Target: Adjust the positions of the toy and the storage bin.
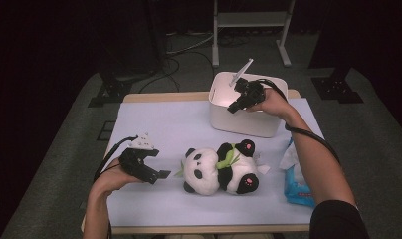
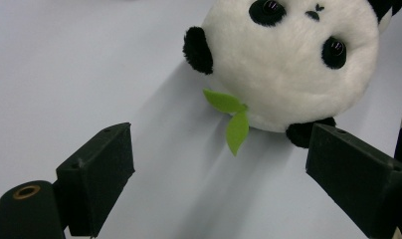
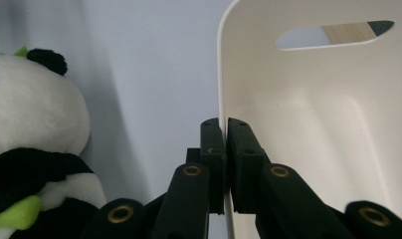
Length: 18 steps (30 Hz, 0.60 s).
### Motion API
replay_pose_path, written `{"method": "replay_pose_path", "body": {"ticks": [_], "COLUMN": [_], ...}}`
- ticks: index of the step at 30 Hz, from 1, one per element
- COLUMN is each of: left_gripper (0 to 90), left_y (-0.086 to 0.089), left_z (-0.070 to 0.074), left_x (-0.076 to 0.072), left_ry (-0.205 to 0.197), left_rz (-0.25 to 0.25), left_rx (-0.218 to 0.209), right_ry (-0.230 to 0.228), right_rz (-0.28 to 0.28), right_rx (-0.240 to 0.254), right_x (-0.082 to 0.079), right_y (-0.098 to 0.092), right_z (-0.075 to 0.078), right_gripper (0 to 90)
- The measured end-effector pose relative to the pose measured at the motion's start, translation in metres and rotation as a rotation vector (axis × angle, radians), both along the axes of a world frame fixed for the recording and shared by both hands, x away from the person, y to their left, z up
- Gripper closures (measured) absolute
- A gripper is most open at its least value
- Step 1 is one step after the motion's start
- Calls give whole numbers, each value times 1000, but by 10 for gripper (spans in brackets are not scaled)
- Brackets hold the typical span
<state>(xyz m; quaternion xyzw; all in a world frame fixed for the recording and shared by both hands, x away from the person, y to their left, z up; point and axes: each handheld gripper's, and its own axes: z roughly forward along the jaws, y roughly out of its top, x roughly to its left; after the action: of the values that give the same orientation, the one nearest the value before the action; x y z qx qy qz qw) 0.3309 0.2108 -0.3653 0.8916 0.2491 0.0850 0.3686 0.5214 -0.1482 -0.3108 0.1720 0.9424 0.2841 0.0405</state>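
Currently: right gripper [image 1: 237,105] clamped on the rim of the white bin [image 1: 249,124]; left gripper [image 1: 159,175] wide open beside the panda plush [image 1: 220,167].

Item one, white bin: stands at the far right of the table [image 1: 154,124], its near wall pinched between the right jaws, one inside and one outside, as the right gripper view shows [image 3: 224,149]. Item two, panda plush: lies on its back mid-table, long axis running left to right, head toward the left gripper, feet toward the blue packet [image 1: 298,186]. Left jaws stand apart and hold nothing; the head [image 2: 288,59] lies just ahead of them. The left hand is much the nearer to the plush, the bin beyond it.
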Motion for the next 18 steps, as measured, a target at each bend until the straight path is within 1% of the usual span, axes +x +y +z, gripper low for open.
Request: {"method": "replay_pose_path", "body": {"ticks": [2,8,13,16,18], "left_gripper": [106,106,106,106,106], "left_y": [0,-1,0,0,0], "left_z": [0,-2,-2,-2,-2], "left_x": [0,1,0,0,0], "left_ry": [-2,6,4,4,4], "left_rz": [4,1,0,2,1], "left_rx": [0,4,5,2,2], "right_ry": [0,-5,7,3,12], "right_rz": [8,37,61,82,95], "right_rx": [4,-10,2,3,4], "right_x": [-2,-11,-17,-21,-25], "right_y": [1,6,9,12,14], "right_z": [-1,-1,1,1,1], "right_gripper": [857,852,860,860,860]}}
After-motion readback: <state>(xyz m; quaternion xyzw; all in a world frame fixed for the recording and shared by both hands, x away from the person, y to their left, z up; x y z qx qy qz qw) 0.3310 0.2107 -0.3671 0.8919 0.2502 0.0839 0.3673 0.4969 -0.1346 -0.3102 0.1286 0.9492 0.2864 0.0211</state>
